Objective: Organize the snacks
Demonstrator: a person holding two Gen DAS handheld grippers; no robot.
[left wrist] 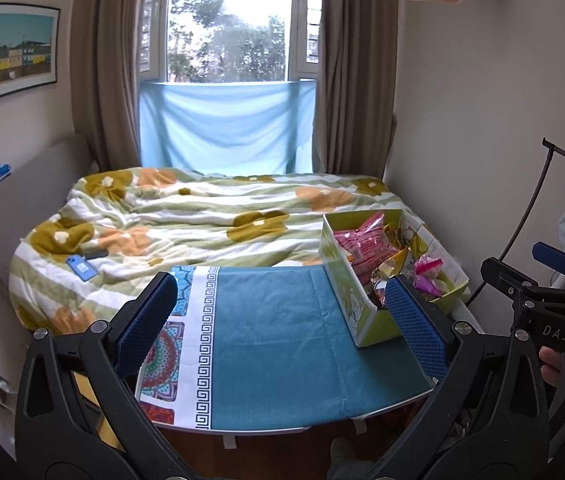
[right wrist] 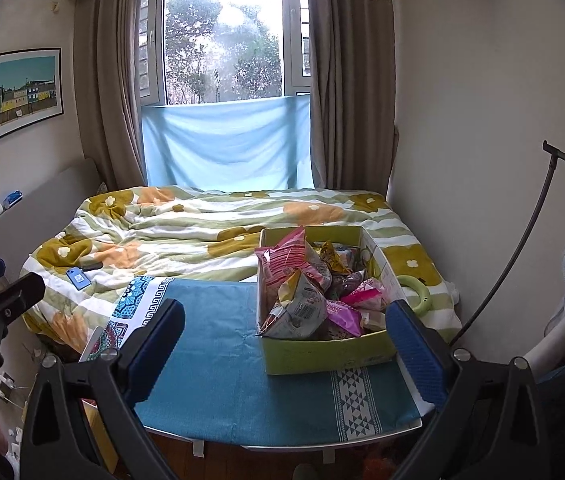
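Hovering spread wide and empty over the teal cloth (right wrist: 242, 368), both the left gripper (left wrist: 282, 320) and right gripper (right wrist: 290, 340) face the green box (right wrist: 322, 354) (heaped with snack packets (right wrist: 302, 304)).

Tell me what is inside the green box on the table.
The green box holds a heap of snack packets: a pink striped bag on top, a grey and yellow bag in front, yellow and bright pink packets around them. Whatever lies beneath the heap is covered.
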